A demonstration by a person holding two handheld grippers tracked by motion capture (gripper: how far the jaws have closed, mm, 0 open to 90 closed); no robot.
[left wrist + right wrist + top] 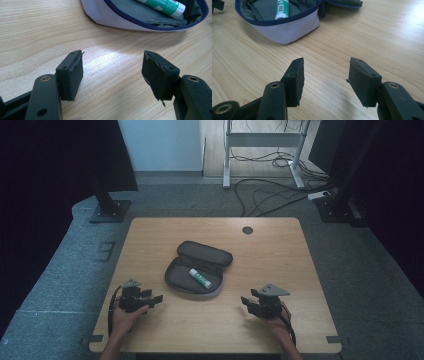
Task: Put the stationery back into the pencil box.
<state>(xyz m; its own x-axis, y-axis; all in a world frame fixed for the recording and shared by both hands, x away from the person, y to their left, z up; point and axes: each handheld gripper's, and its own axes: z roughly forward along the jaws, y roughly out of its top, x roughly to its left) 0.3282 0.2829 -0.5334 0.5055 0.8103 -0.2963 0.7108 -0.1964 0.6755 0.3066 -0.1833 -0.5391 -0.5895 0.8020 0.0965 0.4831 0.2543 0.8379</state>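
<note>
Pale wooden tabletop carries an open grey fabric zip pouch ahead, between both my spread, empty fingers; its green-and-white glue stick lies slantwise, nearer my left gripper than my right gripper.

A: Wooden worktop, pale grain, round dark grommet near far edge. Grey carpet all round.

B: Noted. Black curtains left and right, on black floor stands. Beyond: pale wall, white desk frame, black cables tangled across floor, white power strip. Dim light overall.
</note>
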